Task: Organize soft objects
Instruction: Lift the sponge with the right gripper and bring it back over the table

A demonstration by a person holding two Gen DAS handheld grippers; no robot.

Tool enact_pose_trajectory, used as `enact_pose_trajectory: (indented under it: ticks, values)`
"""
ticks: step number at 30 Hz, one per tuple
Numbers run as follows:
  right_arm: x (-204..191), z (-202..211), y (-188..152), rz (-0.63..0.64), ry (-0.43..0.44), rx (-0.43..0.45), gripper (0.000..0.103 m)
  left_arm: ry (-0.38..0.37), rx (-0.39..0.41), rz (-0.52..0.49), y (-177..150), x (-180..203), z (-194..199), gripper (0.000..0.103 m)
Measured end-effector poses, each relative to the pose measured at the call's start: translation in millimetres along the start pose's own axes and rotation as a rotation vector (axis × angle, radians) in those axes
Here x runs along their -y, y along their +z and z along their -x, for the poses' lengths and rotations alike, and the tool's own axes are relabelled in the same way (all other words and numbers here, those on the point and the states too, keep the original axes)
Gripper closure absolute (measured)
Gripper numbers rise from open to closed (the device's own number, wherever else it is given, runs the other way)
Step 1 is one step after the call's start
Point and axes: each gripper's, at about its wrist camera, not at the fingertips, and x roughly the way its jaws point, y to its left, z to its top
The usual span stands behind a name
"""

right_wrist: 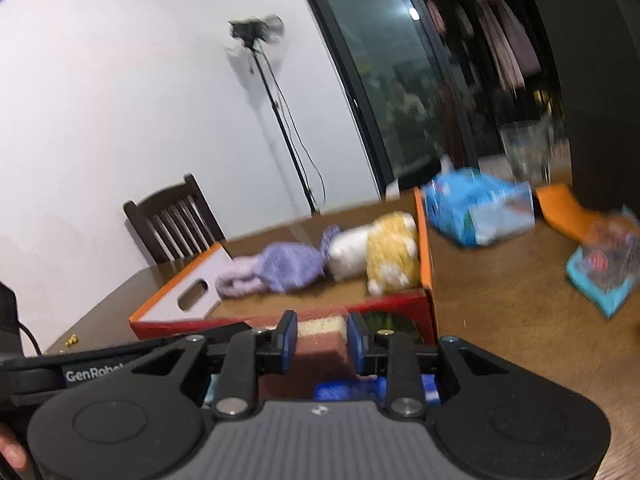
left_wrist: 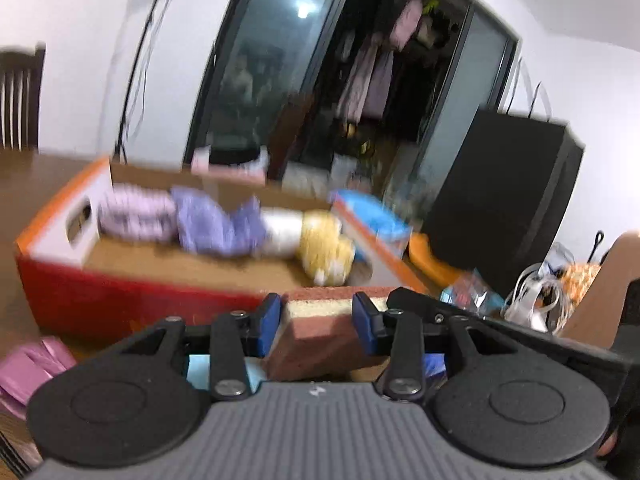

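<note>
Sponge is clamped by left gripper and right gripper, near the box.

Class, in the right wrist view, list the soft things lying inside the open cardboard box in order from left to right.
Pale lilac folded cloth → purple knitted cloth → white plush part → yellow fluffy plush toy. All lie in the orange-edged cardboard box.
</note>
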Motion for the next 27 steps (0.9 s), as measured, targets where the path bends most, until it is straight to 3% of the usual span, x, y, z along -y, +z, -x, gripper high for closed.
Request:
enact_pose_trajectory:
  ticks: [5,10,16,21,24,27]
  values:
    - [-33.4,43.0,11.8,0.064,0.058,0.147,0.075,-0.01,0.139,-0.023,9.4,10.3,67.3,0.063]
    - [-90.6,97.3,-3.5,0.171,0.072,0.184,0.072,0.005,0.173,-0.033,-10.8,11.4,145.8,0.06]
    - [-126.4,139.7,-61.9,0.18,0.126,0.049,0.069,-0.026,0.126,-0.024,-68.5,-5.0,214.1,0.06]
    - [-135.8,149.4,-111.3,0.182,0.108,-0.066,0.07,-0.037,-0.004,0.006,-111.3,-21.7,223.5,0.061]
    - [-138.3,151.8,-131.3,0.203,0.096,-0.148,0.067,-0.078,-0.05,0.017,-124.8,-26.6,230.5,0.056]
    - [-134.2,164.1,-141.5,0.194,0.127,-0.189,0.064,-0.118,-0.062,0.056,-128.9,-34.7,239.2,0.044]
